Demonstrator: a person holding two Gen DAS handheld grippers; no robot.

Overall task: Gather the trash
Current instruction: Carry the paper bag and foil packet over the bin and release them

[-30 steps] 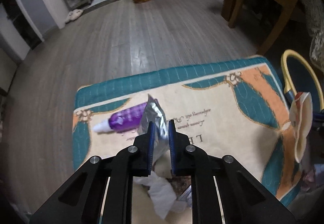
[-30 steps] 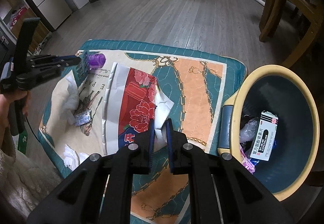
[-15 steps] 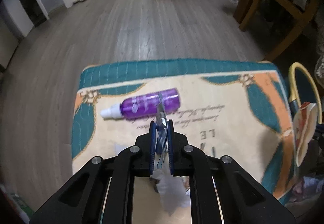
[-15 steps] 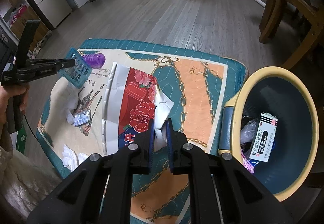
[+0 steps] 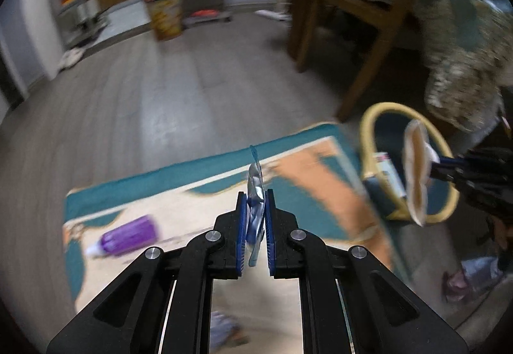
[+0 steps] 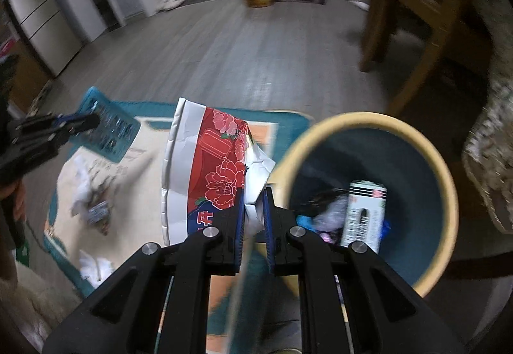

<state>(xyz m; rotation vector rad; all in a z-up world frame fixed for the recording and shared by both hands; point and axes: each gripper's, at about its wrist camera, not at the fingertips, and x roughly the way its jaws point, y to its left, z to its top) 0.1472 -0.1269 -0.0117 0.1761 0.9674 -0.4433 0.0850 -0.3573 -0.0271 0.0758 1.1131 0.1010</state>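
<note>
While both pieces of trash hang clear of the patterned cloth [image 6: 150, 142], the step in hand looks like the carry to the bin [image 6: 368, 123]. The right gripper [image 6: 255, 209] has its fingers pressed onto the lower corner of a red flowered wrapper [image 6: 221, 161], which stands up from the grip toward 11 o'clock in the right wrist view; the bin's rim sits just beside it at 3 o'clock, with a box [image 6: 364, 213] and other scraps already inside. The left gripper [image 5: 255, 216] pinches a blue blister pack [image 5: 255, 181] edge-on between its fingers, the pack rising past the tips toward 12 o'clock; from this view the bin [image 5: 368, 142] lies well off at 3 o'clock. Next, each hand would need to come over the bin mouth before parting its fingers, the right one being much nearer. A purple bottle [image 5: 128, 237] and crumpled tissues [image 6: 93, 264] are left on the cloth.
</note>
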